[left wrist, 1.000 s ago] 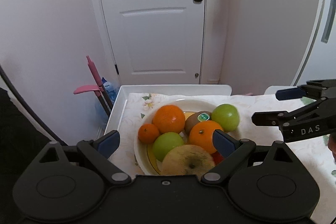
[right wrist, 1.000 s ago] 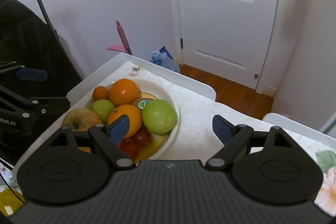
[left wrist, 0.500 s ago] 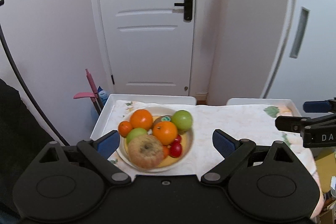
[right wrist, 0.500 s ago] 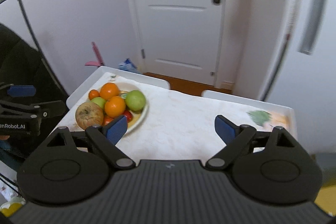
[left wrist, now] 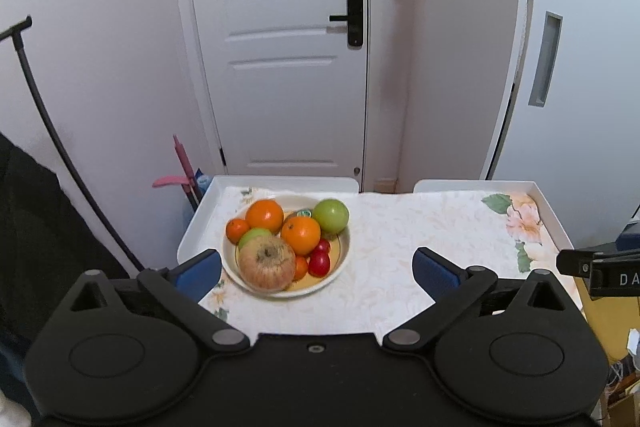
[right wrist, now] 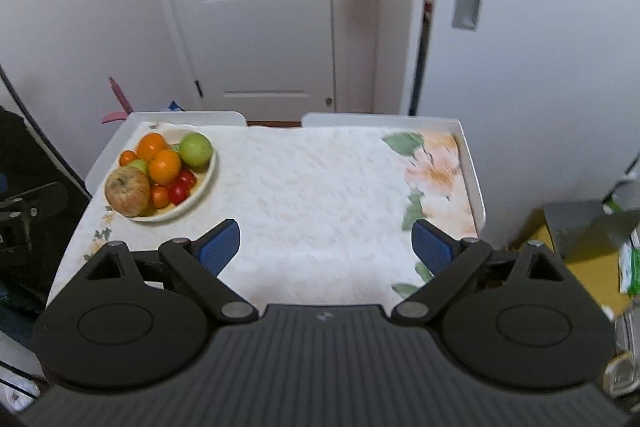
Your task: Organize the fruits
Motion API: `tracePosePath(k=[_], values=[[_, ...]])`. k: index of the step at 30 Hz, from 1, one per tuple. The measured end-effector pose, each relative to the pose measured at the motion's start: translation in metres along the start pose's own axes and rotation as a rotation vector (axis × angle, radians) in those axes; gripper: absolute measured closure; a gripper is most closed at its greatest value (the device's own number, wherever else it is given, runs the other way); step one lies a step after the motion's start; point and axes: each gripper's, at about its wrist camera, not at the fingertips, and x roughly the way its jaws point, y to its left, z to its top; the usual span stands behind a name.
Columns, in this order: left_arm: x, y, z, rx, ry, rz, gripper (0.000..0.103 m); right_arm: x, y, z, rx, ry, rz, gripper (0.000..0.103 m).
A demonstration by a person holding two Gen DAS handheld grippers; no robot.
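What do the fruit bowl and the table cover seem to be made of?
The bowl looks like glazed ceramic: a smooth, cream, slightly glossy rim with a yellow inside. It might also be melamine. The table cover looks like thin cloth or vinyl with a matte finish. It has a printed flower pattern and lies flat inside the white tray.

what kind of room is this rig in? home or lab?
Most likely a home, perhaps a hallway corner. A white panelled door with a black lever lock stands behind a small tray-edged table under a floral cloth, with a bowl of fruit on it.
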Motion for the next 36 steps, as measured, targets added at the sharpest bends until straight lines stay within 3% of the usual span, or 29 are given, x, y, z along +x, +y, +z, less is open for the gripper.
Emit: tracePosePath(k=[7,36], values=[[0.0,-0.004,-0.007,0.011,0.006,0.008,0.0,0.0,-0.004,-0.013,0.023,0.013,-0.028,0.0],[0.0,-0.002,-0.007,0.015,0.003,0.008,0.0,-0.001,-0.002,-0.011,0.032,0.011,-0.055,0.0]])
